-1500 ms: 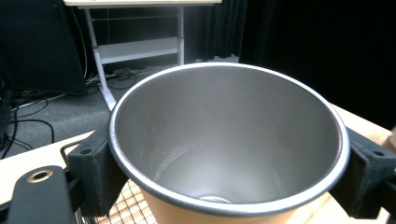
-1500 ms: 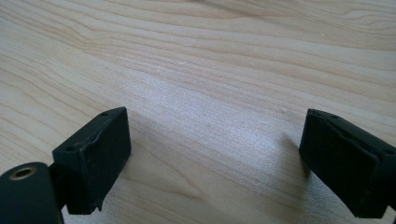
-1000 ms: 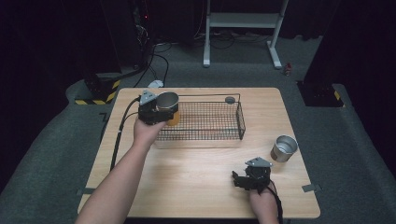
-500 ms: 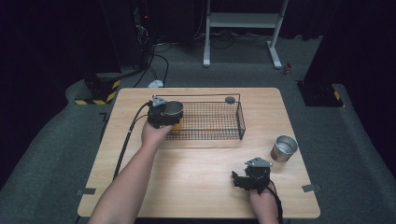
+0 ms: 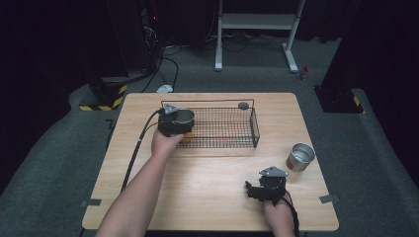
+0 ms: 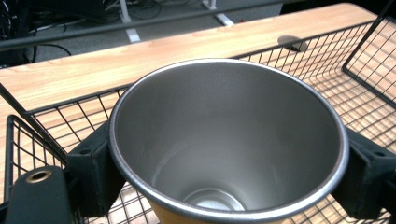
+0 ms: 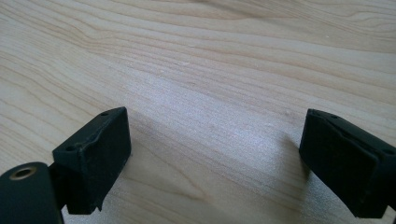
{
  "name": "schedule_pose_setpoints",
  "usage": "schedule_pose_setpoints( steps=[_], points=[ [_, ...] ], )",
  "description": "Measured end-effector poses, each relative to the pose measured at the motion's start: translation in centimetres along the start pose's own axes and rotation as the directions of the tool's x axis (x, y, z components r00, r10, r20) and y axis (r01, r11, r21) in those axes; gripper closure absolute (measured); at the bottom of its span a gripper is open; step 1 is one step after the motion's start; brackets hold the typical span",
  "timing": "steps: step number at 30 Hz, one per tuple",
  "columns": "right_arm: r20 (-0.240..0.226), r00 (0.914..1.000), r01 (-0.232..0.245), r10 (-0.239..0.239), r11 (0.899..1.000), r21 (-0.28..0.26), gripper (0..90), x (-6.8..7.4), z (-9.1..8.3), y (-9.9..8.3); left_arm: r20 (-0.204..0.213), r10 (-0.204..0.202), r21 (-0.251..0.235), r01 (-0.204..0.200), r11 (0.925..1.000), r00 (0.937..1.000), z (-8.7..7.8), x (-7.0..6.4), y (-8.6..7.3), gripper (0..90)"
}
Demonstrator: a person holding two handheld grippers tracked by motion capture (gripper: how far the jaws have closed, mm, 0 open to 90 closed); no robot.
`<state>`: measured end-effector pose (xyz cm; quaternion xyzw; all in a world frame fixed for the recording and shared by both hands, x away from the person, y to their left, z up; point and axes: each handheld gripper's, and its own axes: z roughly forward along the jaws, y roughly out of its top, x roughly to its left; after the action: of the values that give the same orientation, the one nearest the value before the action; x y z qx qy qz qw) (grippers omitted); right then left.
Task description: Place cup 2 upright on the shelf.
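Note:
A steel cup with an orange base is gripped by its sides in my left gripper, just inside the left end of the black wire basket. In the left gripper view the cup stands upright with its mouth open and nothing inside, a jaw pressed on each side, and basket mesh under and around it. My right gripper rests open on the table near the front right. Between its spread jaws in the right gripper view lies bare wood.
A second steel cup stands on the wooden table to the right of the basket. A small dark round disc lies by the basket's far right corner. A cable trails from the left gripper toward the table's left edge.
My left gripper has carried the cup to the right, from the basket's left rim to inside its left end. The right gripper has stayed put.

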<state>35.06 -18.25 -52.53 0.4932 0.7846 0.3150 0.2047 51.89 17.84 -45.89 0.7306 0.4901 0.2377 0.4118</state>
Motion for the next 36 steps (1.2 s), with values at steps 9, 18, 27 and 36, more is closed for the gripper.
schedule_pose_setpoints(
  steps=[9,18,27,36],
  points=[
    [0.0,1.0,0.0,0.0,1.0,0.0,9.0,0.0,0.0,0.0,-0.009,0.039,0.008,-0.039,0.9992,0.9992,-0.1,-0.3,-0.2,12.9],
    [0.0,1.0,0.0,0.0,1.0,0.0,9.0,0.0,0.0,0.0,-0.027,0.038,0.015,-0.038,0.9992,0.9989,-0.4,-0.4,-0.8,11.7],
    [0.0,1.0,0.0,0.0,1.0,0.0,9.0,0.0,0.0,0.0,-0.041,0.043,0.042,-0.041,0.9983,0.9982,-0.7,-0.6,-0.6,0.1],
    [0.0,1.0,0.002,-0.002,1.0,-0.001,8.9,0.0,0.0,0.0,-0.039,0.002,0.037,0.0,0.9993,0.9993,-2.4,-0.4,-1.0,0.1]
  ],
)
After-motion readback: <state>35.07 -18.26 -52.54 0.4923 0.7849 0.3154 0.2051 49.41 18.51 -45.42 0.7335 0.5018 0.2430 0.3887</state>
